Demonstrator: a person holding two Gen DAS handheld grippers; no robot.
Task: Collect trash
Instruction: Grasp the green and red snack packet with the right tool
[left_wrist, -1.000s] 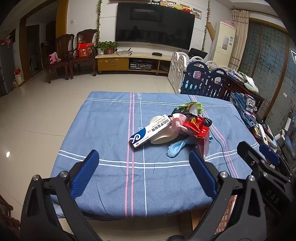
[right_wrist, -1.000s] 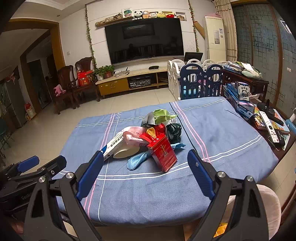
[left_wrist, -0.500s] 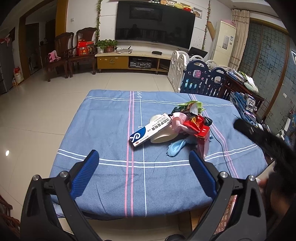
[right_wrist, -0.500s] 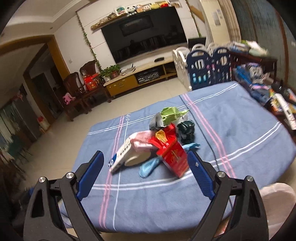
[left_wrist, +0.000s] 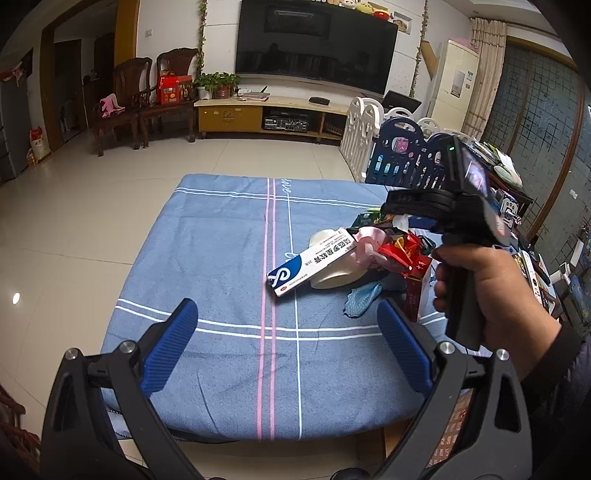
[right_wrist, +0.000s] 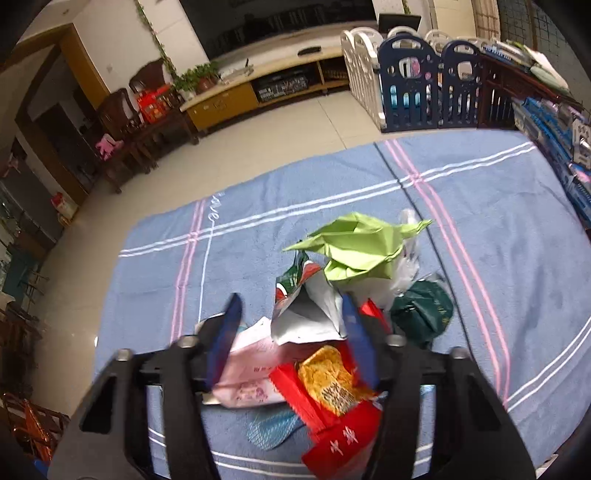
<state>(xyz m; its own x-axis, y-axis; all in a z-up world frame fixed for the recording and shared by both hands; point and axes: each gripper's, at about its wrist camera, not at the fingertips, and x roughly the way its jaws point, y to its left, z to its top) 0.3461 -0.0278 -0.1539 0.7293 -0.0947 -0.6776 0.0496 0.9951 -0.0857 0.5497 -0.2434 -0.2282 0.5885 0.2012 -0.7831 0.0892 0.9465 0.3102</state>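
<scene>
Two grippers over the trash pile (right_wrist: 343, 332) on the blue-clothed desk (left_wrist: 221, 240).
Left gripper (left_wrist: 286, 345) jaws released; right gripper (right_wrist: 291, 332) jaws spread around wrappers. Only the left view shows the white-blue box (left_wrist: 312, 262) with unreadable print.

Black gripper frames (left_wrist: 284, 347), blue ribbed pads, silver screws, dark sleeve.

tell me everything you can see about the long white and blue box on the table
The long white and blue box is a slim carton, apparently cardboard, white with dark printed characters along its side and a blue end bearing a white swirl logo. It looks closed and undamaged. It lies tilted, propped on a cream rounded object, its far end against the pink wrapper in the trash pile, on the blue cloth.
</scene>
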